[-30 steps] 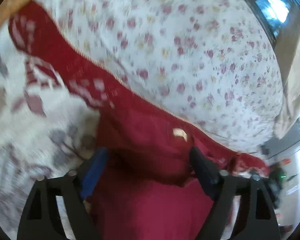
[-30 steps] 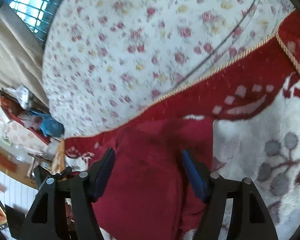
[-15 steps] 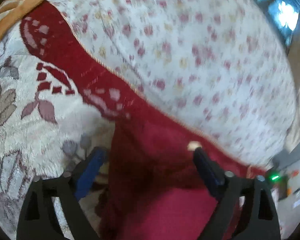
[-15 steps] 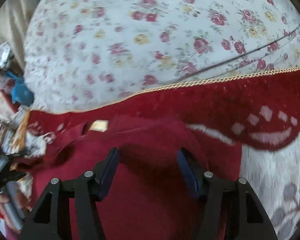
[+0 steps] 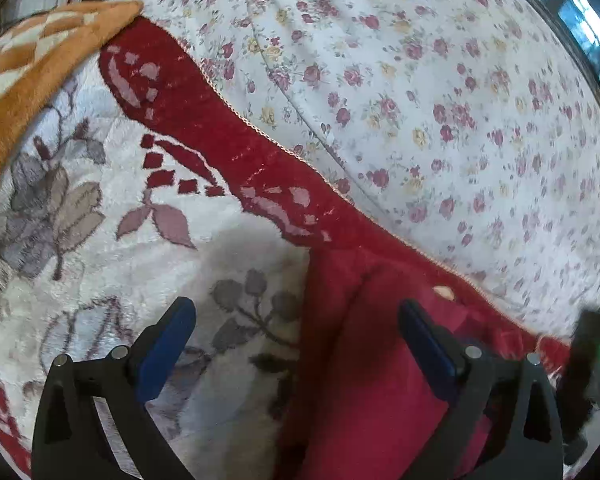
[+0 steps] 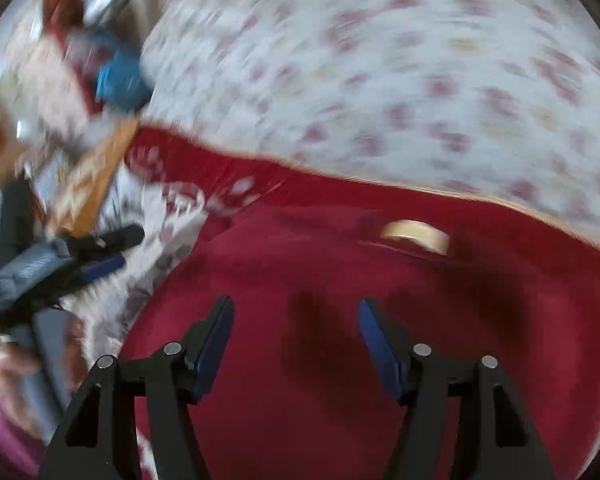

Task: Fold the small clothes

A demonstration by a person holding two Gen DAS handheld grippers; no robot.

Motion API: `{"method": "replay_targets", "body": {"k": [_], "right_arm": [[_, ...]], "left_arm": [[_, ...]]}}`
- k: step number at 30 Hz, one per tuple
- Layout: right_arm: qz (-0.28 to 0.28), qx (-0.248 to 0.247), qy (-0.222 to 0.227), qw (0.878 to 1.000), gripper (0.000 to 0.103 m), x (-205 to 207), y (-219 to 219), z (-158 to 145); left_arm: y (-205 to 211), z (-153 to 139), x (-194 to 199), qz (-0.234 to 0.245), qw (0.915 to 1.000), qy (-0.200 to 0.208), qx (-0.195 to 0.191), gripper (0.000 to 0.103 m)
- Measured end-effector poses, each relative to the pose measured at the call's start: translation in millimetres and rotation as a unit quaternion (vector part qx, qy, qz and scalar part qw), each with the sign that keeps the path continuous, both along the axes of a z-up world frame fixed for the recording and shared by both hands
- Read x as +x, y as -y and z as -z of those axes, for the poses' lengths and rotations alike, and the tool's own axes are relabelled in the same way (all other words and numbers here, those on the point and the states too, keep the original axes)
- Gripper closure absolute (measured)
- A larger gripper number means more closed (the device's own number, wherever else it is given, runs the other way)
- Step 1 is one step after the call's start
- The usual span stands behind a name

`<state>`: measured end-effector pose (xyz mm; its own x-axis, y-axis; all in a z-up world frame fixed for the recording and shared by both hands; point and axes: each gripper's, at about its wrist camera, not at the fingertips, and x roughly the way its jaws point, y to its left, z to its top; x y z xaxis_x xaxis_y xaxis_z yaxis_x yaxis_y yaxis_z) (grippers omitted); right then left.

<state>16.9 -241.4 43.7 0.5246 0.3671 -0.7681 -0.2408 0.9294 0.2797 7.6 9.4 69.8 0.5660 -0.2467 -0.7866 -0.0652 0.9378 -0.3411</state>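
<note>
A dark red garment lies flat on a plush white and red blanket, a tan label at its far edge. My left gripper hangs over the garment's left edge with its jaws opening: one finger over the white pile, the other over the red cloth, pressing nothing. My right gripper is open above the middle of the garment, the label ahead to its right. This view is blurred. The left gripper shows at its left side.
A white sheet with small flowers covers the bed beyond the blanket's red border. An orange checked cloth lies at the far left. Blue and mixed clutter sits beyond the bed's corner. A hand shows at the left edge.
The left jaws have widened off the bunched red cloth and shifted left over the white pile. The right gripper has swept sideways across the garment, rolling; the label now lies to its right.
</note>
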Motion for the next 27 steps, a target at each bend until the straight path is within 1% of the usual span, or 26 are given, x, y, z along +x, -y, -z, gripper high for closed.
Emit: {"method": "replay_targets", "body": {"k": [3, 5, 7, 9, 11, 13, 15, 18, 20, 21, 23, 25, 27], "right_arm": [[0.013, -0.036, -0.016, 0.999, 0.034, 36.4, -25.8, 17.7], [0.024, -0.050, -0.034, 0.998, 0.031, 55.1, -32.4, 29.8], [0.035, -0.044, -0.040, 0.998, 0.028, 66.5, -33.5, 33.0], [0.035, -0.037, -0.041, 0.998, 0.028, 69.9, -30.2, 31.8], [0.038, -0.019, -0.043, 0.998, 0.028, 67.0, -22.9, 28.9], [0.044, -0.001, -0.048, 0.998, 0.028, 56.0, -8.9, 21.2], [0.054, 0.007, -0.036, 0.998, 0.028, 35.4, 8.9, 9.3], [0.089, 0.009, -0.022, 0.996, 0.027, -1.8, 46.9, -4.0], [0.120, -0.006, -0.012, 0.993, 0.025, -24.2, 75.1, -9.7], [0.144, -0.026, -0.005, 0.989, 0.025, -36.0, 93.4, -11.8], [0.175, -0.052, 0.001, 0.983, 0.020, -48.6, 118.0, -13.7], [0.220, -0.087, -0.005, 0.972, 0.017, -56.0, 147.6, -10.7], [0.244, -0.097, -0.028, 0.964, 0.017, -53.9, 173.7, -0.9]], "left_arm": [[2.2, 2.3, -0.8, 0.003, 0.9994, 0.001, 0.034, 0.003], [2.4, 6.2, 3.6, 0.003, 0.9992, -0.011, 0.039, 0.003], [0.7, 9.0, 7.5, 0.001, 0.9993, -0.020, 0.032, 0.003], [1.7, 10.2, 9.6, 0.000, 0.9989, -0.022, 0.040, 0.003], [4.5, 11.1, 10.4, 0.006, 0.9985, -0.024, 0.048, 0.003], [7.7, 10.6, 8.8, 0.015, 0.9986, -0.024, 0.046, 0.003], [12.5, 8.7, 6.2, 0.026, 0.9984, -0.020, 0.046, 0.003], [23.2, 7.7, 1.0, 0.043, 0.9975, -0.015, 0.055, 0.003], [29.6, 9.8, -2.3, 0.055, 0.9968, -0.018, 0.055, 0.003], [33.3, 11.5, -4.6, 0.061, 0.9965, -0.022, 0.053, 0.003], [38.5, 14.2, -8.4, 0.068, 0.9960, -0.025, 0.052, 0.003], [45.2, 18.5, -11.3, 0.074, 0.9950, -0.029, 0.061, 0.003], [50.7, 23.9, -12.3, 0.078, 0.9938, -0.034, 0.071, 0.003]]}}
